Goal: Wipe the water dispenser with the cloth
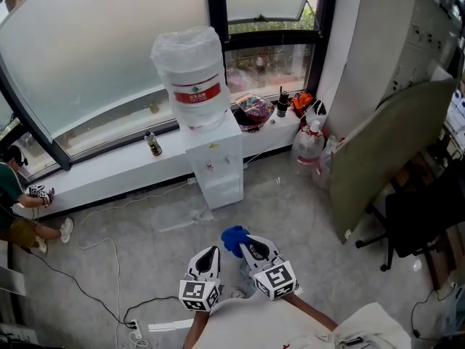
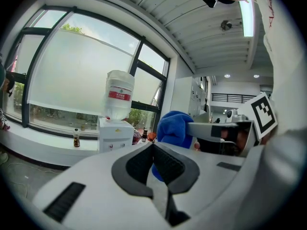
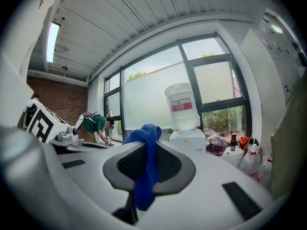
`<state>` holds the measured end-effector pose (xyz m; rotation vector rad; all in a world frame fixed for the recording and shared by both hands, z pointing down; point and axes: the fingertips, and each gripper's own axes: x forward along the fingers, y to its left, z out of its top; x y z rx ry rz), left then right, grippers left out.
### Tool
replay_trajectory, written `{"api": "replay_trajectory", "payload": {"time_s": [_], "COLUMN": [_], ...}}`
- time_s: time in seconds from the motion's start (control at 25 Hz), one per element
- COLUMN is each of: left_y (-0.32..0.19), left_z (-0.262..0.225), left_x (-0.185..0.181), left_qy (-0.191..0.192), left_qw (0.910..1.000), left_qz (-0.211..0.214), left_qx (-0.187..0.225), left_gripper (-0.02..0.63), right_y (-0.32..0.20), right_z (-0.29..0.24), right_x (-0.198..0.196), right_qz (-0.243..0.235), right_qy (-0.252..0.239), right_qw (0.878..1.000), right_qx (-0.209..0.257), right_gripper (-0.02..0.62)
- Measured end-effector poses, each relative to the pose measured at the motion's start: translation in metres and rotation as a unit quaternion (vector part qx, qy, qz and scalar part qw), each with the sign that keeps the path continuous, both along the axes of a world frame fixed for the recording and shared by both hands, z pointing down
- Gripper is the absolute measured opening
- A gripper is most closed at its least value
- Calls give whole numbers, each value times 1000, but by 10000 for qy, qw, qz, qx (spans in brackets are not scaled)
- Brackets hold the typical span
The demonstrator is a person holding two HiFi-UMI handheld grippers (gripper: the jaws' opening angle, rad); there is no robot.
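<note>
A white dispenser [image 1: 213,162] is standing upright against the window ledge [image 1: 109,169], carrying an inverted clear bottle [image 1: 192,75] with a red label. A crumpled blue cloth [image 1: 234,240] is hanging pinched between the closed jaws of the right gripper [image 1: 247,250], well apart from the dispenser.

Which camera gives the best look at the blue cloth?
The right gripper view: the cloth hangs pinched between its fingers, close up. The head view shows a small blue bunch; the left gripper view shows it partly hidden.
</note>
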<state>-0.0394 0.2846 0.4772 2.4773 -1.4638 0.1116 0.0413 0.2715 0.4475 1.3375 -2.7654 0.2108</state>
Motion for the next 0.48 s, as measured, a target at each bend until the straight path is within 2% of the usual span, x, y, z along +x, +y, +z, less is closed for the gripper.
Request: {"api": "replay_trajectory", "payload": {"time_s": [0.48], "left_y": [-1], "left_z": [-4], "left_x": [-8], "left_qy": [-27], "left_qw": [10000], "left_qz": [11], "left_qx": [90], "left_gripper": [12], "right_y": [1], "right_z": [-1], "right_x": [-16], "right_qz": [-51], "right_qy": [-22], "right_qw": [10000], "right_qx": [61], "right_gripper": [49]}}
